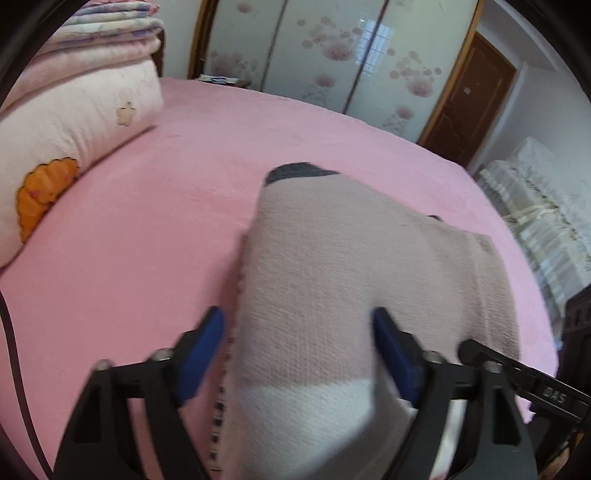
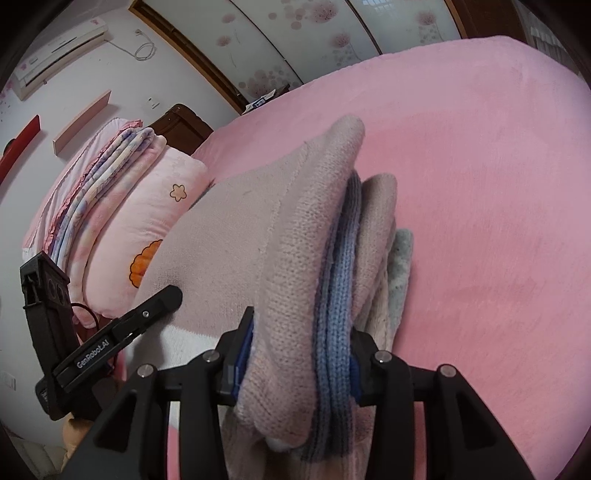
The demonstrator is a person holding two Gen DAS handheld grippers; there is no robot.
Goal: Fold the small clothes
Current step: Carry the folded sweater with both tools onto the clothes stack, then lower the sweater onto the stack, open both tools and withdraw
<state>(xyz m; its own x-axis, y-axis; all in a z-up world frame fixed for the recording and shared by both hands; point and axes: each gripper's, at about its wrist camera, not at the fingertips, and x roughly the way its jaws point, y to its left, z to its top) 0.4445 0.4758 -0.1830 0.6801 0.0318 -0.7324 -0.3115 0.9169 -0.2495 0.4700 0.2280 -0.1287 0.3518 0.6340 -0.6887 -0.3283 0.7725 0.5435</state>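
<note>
A folded knit sweater (image 1: 332,266), dusty pink with a white band and a dark collar, lies on the pink bed (image 1: 147,221). My left gripper (image 1: 299,317) is open, its blue pads (image 1: 203,350) standing either side of the sweater's near end without pressing it. In the right wrist view the sweater (image 2: 295,240) shows as a thick stack with pink, blue and grey layers. My right gripper (image 2: 301,332) is shut on that stacked edge. The left gripper's black finger (image 2: 162,295) lies over the sweater's left part.
A pink pillow (image 1: 74,122) with an orange patch lies at the left, folded blankets (image 1: 110,22) on top of it. Floral wardrobe doors (image 1: 332,55) and a brown door (image 1: 469,96) stand behind the bed. Covered furniture (image 1: 535,206) lines the bed's right side.
</note>
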